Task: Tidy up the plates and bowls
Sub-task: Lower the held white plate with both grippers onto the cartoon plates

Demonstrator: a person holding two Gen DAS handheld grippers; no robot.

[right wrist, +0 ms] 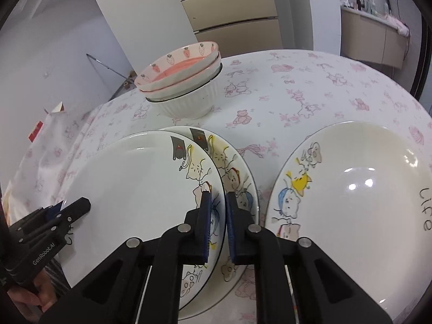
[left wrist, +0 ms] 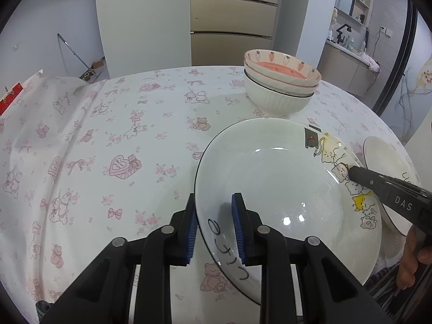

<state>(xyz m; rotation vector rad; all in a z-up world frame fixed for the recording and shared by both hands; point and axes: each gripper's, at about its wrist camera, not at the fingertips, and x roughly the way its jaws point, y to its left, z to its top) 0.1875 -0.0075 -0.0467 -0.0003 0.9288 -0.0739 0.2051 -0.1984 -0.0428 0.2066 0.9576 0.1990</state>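
The left gripper points steeply down over the near part of the table, its 2 blue-padded fingers pinched on a plate's near rim, 1 pad on each face. The right gripper slants down alike, its jaws nearly together and clamped on the same plate's opposite rim. A hand wraps the right gripper's handle at the table's near edge.

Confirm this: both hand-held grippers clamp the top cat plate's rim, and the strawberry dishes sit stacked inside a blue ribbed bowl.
One detail is wrong: the ribbed bowl is white, not blue, as the right wrist view shows. The rest holds: the left hand-held gripper and right hand-held gripper clamp the top cat plate, and the strawberry dishes sit stacked in that bowl.
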